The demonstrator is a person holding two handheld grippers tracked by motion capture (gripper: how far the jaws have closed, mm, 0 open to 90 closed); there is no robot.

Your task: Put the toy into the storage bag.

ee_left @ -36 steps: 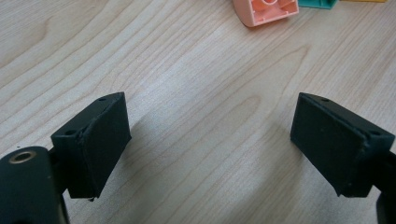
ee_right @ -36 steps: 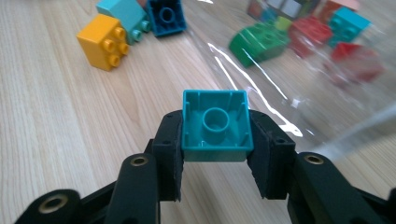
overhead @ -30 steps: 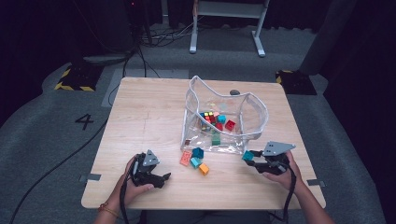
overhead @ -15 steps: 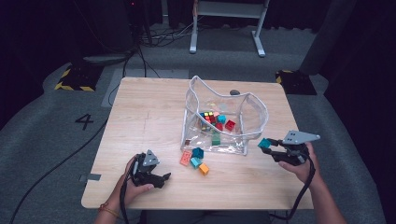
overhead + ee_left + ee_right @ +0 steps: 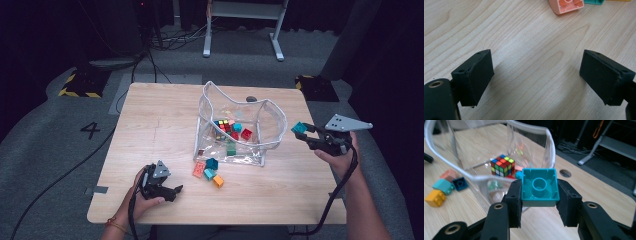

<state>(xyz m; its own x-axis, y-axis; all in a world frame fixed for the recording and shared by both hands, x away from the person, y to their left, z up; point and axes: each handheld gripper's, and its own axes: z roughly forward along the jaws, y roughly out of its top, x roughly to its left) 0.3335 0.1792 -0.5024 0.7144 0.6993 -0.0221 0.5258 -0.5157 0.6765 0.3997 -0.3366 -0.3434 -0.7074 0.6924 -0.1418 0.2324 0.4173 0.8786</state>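
My right gripper [image 5: 303, 131] [image 5: 539, 192] is shut on a teal brick [image 5: 299, 128] [image 5: 539, 187], held in the air at the right of the clear plastic bag [image 5: 240, 127] [image 5: 484, 178], just outside its white rim. Inside the bag lie a colour cube [image 5: 223, 124] [image 5: 502, 165] and several bricks. On the table by the bag's front edge sit loose bricks: salmon [image 5: 199, 169] [image 5: 566, 5], dark blue [image 5: 212, 163], light teal [image 5: 209, 173] and orange [image 5: 218, 181]. My left gripper [image 5: 172, 191] [image 5: 536, 77] rests open on the table near the front left, with bare wood between its jaws.
The wooden table [image 5: 150, 120] stands on grey floor, with a round hole [image 5: 251, 99] behind the bag. Cables and a metal stand [image 5: 245, 20] lie beyond the far edge. The table's left half is bare wood.
My right gripper has risen from the tabletop and drifted right and away with the teal brick. The left gripper has stayed where it was.
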